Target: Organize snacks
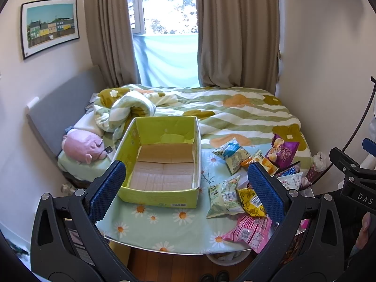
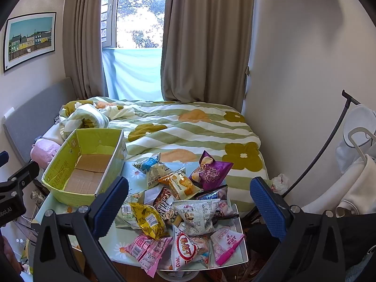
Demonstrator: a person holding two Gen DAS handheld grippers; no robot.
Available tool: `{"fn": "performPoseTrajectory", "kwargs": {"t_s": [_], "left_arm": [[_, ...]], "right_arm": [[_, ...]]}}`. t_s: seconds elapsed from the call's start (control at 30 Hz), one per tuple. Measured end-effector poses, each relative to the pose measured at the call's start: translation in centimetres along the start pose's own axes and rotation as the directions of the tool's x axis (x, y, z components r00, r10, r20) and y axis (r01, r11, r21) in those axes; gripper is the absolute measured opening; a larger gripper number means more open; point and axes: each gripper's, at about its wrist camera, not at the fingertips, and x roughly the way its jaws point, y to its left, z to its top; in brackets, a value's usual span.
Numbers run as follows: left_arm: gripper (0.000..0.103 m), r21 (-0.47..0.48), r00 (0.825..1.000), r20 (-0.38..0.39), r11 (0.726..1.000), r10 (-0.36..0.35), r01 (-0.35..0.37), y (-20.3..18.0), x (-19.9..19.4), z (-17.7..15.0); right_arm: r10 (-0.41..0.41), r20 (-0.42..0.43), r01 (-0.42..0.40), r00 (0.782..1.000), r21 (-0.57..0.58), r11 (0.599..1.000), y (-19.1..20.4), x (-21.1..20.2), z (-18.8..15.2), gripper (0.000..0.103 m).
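- left gripper [image 1: 186, 188]: fingers spread wide, nothing between them, hovering over the near edge of the small table [image 1: 164, 232] in front of the green cardboard box [image 1: 162, 199].
- right gripper [image 2: 189, 209]: fingers likewise wide apart and empty, held above the heap of snack packets [image 2: 185, 213].
- snacks all lying loose on the table's right half, beside the box; box empty, bare cardboard floor showing.
- probably best to start with a top, free-lying packet such as the gold packet [image 2: 148, 221]; pinch across the puffy middle, close gently to avoid crushing, lift clear before swinging over the box wall.
- worth steadying the light box with the left if it slides.
- left wrist view only: whole inside of the box, pink plush pig [image 1: 82, 146] beside it.
- right wrist view only: full spread of the heap, including the white oishi bag [image 2: 188, 249] and pink packets at the front edge.
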Motion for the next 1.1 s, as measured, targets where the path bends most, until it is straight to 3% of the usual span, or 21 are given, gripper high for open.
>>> {"fn": "performPoseTrajectory", "kwargs": {"t_s": [1.1], "left_arm": [[0.102,0.024,1.000,0.021,1.000,0.000,-0.001,-0.41,-0.13,-0.30]], "right_arm": [[-0.008,0.001,0.008,1.000,0.010,1.000,-0.09,-0.62,-0.34,0.103]]}}
